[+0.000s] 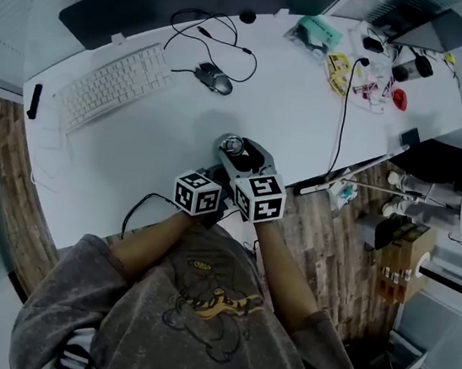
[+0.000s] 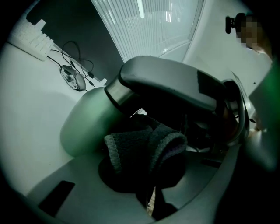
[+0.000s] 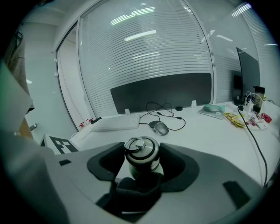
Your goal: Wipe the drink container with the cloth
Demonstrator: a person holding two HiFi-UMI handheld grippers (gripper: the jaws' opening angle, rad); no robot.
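Broadly, a long white counter (image 1: 309, 114) with a smooth, matte top carries everything, and both tools meet above its near edge, right in front of the person. A pale flat keyboard (image 1: 113, 86) lies well to the left of them.

The right tool (image 3: 141, 164) is a grey, moulded plastic fork with dark padded hollows inside its jaws. Those jaws stand partly spread and are closed round the drink container (image 3: 141, 153), one pad against each side of its upper part, so the bottle is held upright between them.

The left tool (image 2: 148, 175), of the same grey plastic, has its jaws drawn in tight on the cloth (image 2: 144, 148), pinching a bunched fold of it. That fold touches the side of the container just below the metal collar, under the curve of the right tool's jaw.

The drink container is a rounded cylinder, with a smooth pale green body (image 2: 85, 124) and a brushed steel band and cap. Whether its base rests on the counter cannot be told.

The cloth is dark and thick, a knobbly terry weave with a stitched edge, folded over on itself.

A small metal ring (image 3: 134, 144) lies flat on the cap
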